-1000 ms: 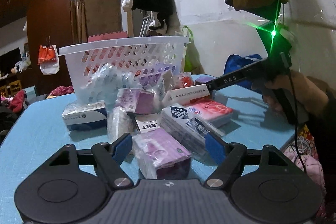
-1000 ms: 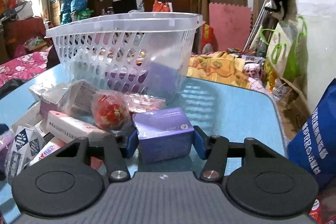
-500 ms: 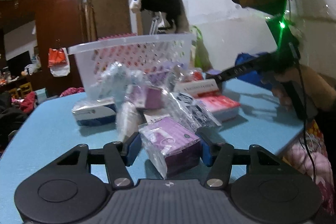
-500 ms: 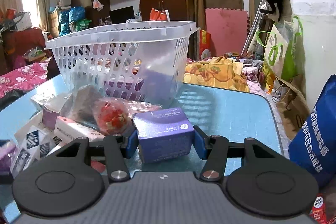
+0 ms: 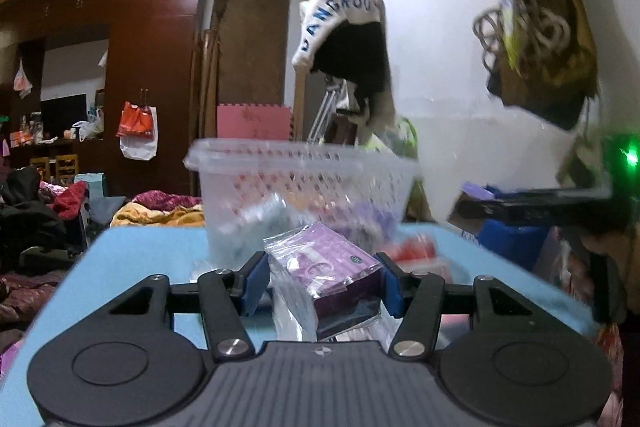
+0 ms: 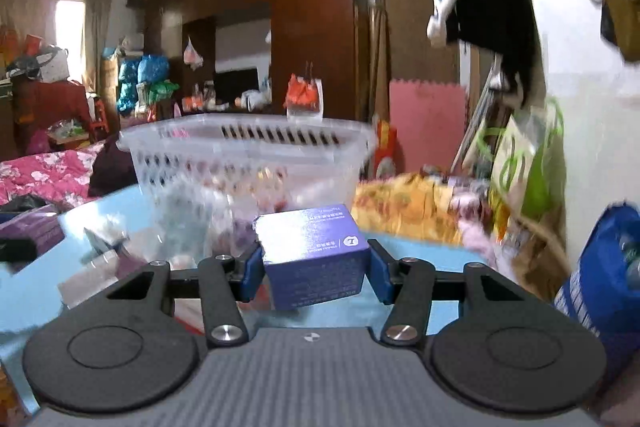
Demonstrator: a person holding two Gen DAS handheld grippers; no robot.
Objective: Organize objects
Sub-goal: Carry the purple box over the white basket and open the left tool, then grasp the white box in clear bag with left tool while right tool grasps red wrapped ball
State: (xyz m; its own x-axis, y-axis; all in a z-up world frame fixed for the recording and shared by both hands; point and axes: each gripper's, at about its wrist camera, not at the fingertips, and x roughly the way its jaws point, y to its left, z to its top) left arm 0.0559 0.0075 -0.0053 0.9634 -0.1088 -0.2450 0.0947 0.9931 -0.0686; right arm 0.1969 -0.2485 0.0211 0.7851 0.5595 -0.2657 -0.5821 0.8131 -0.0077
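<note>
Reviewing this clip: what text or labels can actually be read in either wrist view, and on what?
"ANGROU", blue capitals on the white hanging garment; first letter hidden.
Blue box in the right gripper: small print and a square logo, unreadable.
Purple bagged box in the left gripper: label too blurred.

Left tongs (image 5: 322, 283) clamped on purple pack; right tongs (image 6: 316, 269) clamped on blue box.

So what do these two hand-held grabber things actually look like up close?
Both look alike. The left gripper and right gripper each have a ribbed grey body with a small round emblem, black linkage arms with silver pivot screws over two round black discs, and blue pads lining the jaws.
</note>
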